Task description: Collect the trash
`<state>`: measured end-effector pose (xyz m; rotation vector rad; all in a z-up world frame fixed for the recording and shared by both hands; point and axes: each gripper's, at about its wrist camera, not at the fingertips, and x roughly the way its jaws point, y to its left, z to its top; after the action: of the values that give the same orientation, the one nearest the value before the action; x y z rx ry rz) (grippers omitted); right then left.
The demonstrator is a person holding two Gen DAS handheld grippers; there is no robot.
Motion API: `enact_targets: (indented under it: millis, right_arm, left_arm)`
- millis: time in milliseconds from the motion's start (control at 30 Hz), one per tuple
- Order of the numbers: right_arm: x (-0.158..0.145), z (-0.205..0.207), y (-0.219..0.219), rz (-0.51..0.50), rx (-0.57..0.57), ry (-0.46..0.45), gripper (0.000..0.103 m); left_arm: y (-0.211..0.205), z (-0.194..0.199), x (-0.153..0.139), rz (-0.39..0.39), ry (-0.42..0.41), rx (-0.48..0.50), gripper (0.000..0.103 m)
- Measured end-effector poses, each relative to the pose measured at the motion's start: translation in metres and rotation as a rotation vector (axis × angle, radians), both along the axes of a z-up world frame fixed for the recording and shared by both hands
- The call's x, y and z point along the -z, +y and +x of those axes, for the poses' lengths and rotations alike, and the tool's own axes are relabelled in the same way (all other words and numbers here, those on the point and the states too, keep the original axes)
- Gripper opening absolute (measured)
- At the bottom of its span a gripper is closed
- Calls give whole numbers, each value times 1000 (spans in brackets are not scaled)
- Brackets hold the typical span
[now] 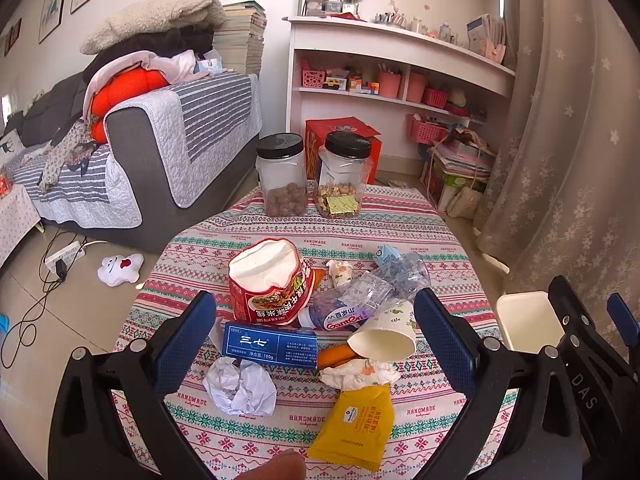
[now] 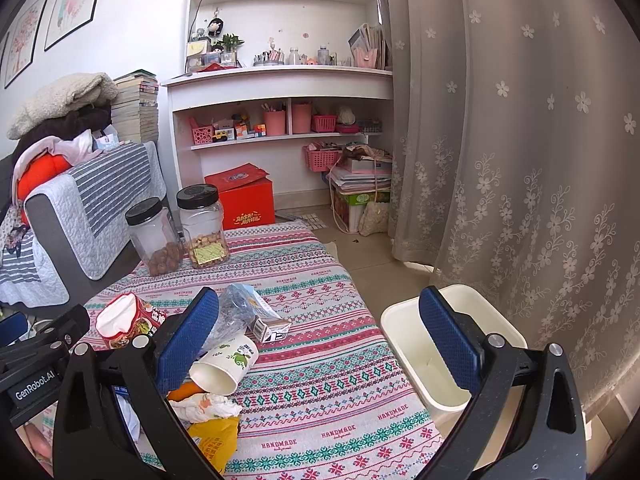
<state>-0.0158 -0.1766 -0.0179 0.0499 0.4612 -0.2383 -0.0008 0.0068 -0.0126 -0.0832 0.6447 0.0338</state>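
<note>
Trash lies on the patterned tablecloth (image 1: 420, 216): a red noodle cup (image 1: 270, 280), a crushed clear bottle (image 1: 368, 292), a blue box (image 1: 270, 344), a paper cup (image 1: 386, 334) on its side, crumpled white paper (image 1: 240, 386), a yellow packet (image 1: 356, 424), a floral napkin (image 1: 360, 372) and an orange peel (image 1: 336, 354). My left gripper (image 1: 316, 334) is open and empty above the pile. My right gripper (image 2: 320, 340) is open and empty, between the paper cup (image 2: 224, 362) and the white bin (image 2: 416, 320). The bin also shows in the left wrist view (image 1: 528, 320).
Two black-lidded jars (image 1: 282, 174) (image 1: 346, 174) stand at the table's far edge. A sofa (image 1: 160, 148) is at the left, shelves (image 1: 400, 80) behind, a curtain (image 2: 520, 160) at the right. A power strip and cables (image 1: 60, 260) and a white plush (image 1: 120, 270) lie on the floor.
</note>
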Motion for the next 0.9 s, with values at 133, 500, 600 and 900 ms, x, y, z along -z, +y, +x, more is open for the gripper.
enact_targets:
  millis: [133, 500, 600, 900]
  right_arm:
    - [0, 0, 0, 0, 0, 0, 96]
    - [1, 1, 1, 1, -1, 0, 96]
    - [1, 1, 1, 1, 0, -1, 96]
    - [2, 2, 1, 1, 0, -1, 96]
  left_arm:
    - [0, 4, -3, 0, 4, 0, 96]
    - [0, 4, -1, -1, 5, -1, 96]
    - [1, 4, -1, -1, 5, -2, 96]
    - [2, 3, 6, -2, 5, -4, 96]
